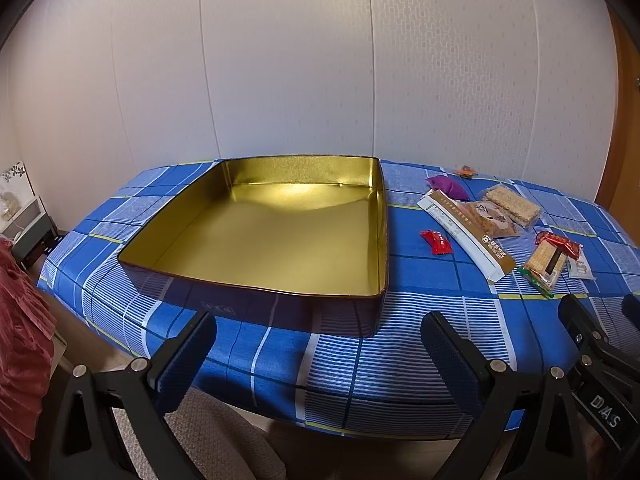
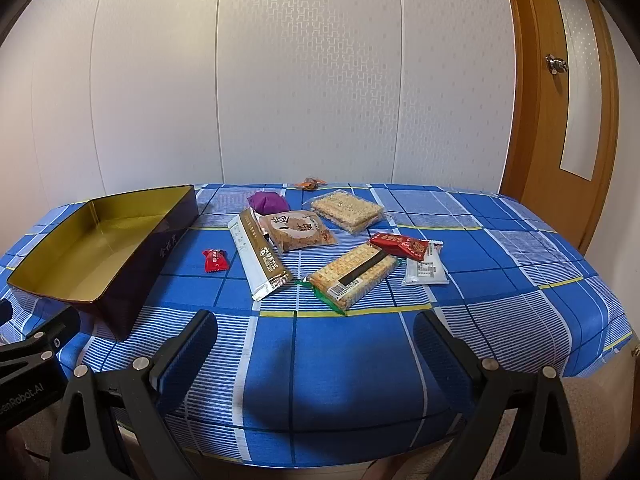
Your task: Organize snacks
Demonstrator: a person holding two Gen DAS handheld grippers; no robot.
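You are at the very start of the sorting: nothing has been picked up, and both tools hang back over the near edge of the table [image 2: 500,240]. Your left gripper [image 1: 320,356] has its fingers spread wide with nothing between them, and your right gripper [image 2: 316,354] is just as wide and just as empty. The gold-lined tin [image 1: 376,240] sits on the blue checked cloth to the left of the snacks, and it holds nothing at all (its bare floor shows from wall to wall). The snacks lie loose to its right: a small red candy [image 2: 215,261] nearest the tin, a long white-and-gold packet [image 2: 258,258], a round brown cake pack [image 2: 298,230], a purple pouch [image 2: 267,202], two cracker packs [image 2: 354,276] [image 2: 346,208], a red wrapper [image 2: 400,245] and a white sachet [image 2: 425,272]. The next move, as I judge it, calls for your right gripper to go forward and down onto one packet, closing across its narrow side, then carrying it left over the tin's wall.
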